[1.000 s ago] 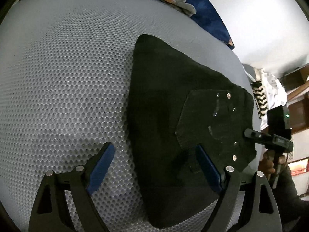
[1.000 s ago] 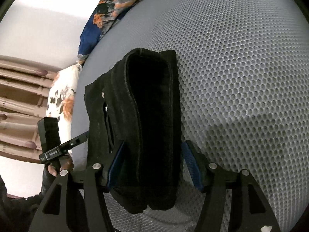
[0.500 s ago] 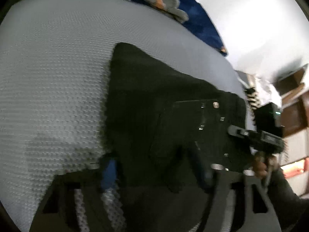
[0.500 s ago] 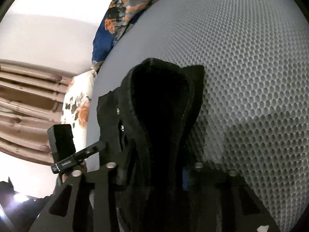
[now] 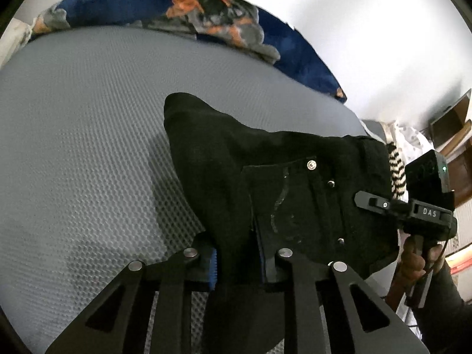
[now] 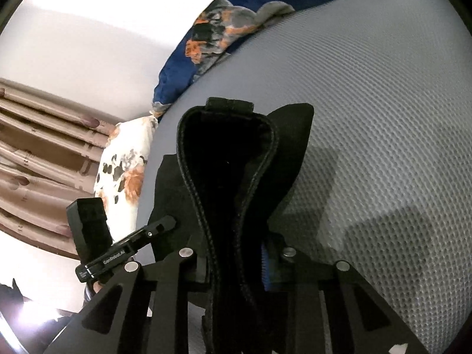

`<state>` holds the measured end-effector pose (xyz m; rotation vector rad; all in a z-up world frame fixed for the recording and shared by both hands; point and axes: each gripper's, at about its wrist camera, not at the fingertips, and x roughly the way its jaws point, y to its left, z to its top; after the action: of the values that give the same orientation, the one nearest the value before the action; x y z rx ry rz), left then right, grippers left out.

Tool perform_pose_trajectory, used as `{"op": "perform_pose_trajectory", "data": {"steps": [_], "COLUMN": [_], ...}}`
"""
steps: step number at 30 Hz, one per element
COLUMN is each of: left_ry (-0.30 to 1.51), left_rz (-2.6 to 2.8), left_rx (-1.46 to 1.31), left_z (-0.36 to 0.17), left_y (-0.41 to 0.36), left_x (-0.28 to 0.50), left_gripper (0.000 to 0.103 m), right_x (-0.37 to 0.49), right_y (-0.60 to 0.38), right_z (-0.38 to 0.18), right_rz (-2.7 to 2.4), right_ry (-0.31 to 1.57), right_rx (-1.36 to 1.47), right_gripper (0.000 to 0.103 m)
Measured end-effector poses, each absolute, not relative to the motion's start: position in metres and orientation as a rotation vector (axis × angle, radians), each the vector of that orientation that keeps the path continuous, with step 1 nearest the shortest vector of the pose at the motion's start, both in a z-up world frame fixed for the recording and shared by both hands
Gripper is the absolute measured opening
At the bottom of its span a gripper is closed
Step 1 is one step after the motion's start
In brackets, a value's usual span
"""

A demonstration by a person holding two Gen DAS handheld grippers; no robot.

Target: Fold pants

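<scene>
Both grippers had their jaws clamped on the black denim pants (image 5: 265,177): the left gripper (image 5: 239,261) beside the riveted pocket, the right gripper (image 6: 236,261) on the stitched waistband, the cloth lifted above the grey honeycomb-textured mattress (image 5: 73,147).

pants (image 5: 265,183) hang over the bed (image 5: 73,147), between left hand-held gripper (image 5: 239,261) and right hand-held gripper (image 6: 236,262); blanket (image 5: 206,8) behind.

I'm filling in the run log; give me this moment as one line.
step: fold pants | left claw: shut on black pants | right claw: shut on black pants | pants: raised off grey mattress
</scene>
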<state>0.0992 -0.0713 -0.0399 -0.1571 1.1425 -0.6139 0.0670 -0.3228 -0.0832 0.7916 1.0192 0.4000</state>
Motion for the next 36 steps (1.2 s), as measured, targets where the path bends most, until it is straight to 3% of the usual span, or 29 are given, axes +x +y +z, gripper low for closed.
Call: {"op": "perform_pose_trajectory", "data": {"steps": [25,28,32,36], "left_ry": [1.063,1.068,1.104,1.130], "left_rz": [-0.464,-0.441,-0.360,-0.312], "left_rx": [-0.100,-0.067,-0.044,-0.034], "left_z": [-0.019,-0.031,-0.058,-0.077], "left_y": [-0.030,-0.033,-0.029,-0.023], "left_x": [0.218,0.226,0.233,0.228], "left_gripper": [0.020,0.021,0.033,0.048], "right_x": [0.205,0.209,0.202,0.192], "right_y": [-0.305,-0.305,-0.310,-0.310], "right_z": [-0.088,-0.103,-0.119,-0.119], "right_rz": [0.396,0.277,0.172,0.149], "right_ry": [1.049,1.084,1.088,1.070], "right_rx": [0.724,0.666,0.640,0.577], "right_gripper": [0.023,0.028,0.048,0.048]}}
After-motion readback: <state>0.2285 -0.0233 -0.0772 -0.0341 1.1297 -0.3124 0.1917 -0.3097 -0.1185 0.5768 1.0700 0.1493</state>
